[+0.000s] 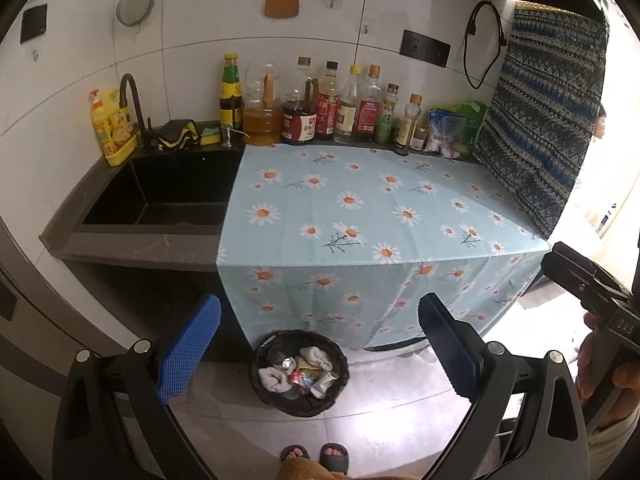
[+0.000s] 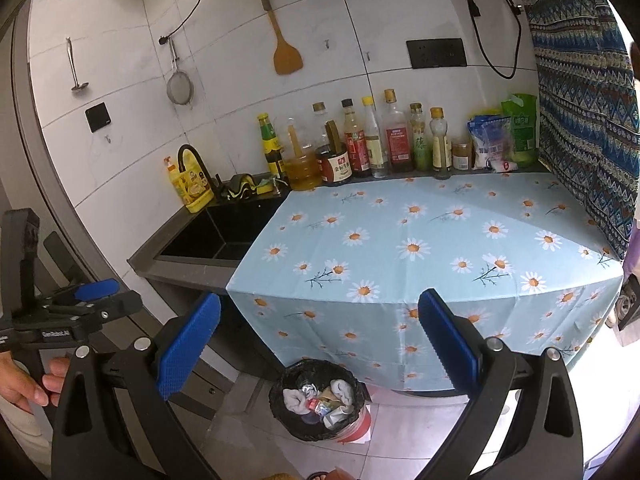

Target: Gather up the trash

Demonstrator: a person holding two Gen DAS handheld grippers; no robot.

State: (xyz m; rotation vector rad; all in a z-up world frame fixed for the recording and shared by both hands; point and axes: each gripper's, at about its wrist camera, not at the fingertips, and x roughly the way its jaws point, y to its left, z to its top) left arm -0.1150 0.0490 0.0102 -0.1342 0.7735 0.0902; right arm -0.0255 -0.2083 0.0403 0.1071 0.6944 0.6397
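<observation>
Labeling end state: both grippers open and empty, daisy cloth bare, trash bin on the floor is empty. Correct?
Not quite. The trash bin is not empty: both wrist views show it holding crumpled tissue, wrappers and other scraps. The rest stands: left gripper and right gripper are open and empty, and the daisy cloth is bare.

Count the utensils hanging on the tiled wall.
3. A ladle far left, a mesh strainer beside it, and a wooden spatula near the middle. The left wrist view cuts off the ladle; others may hang out of frame.
</observation>
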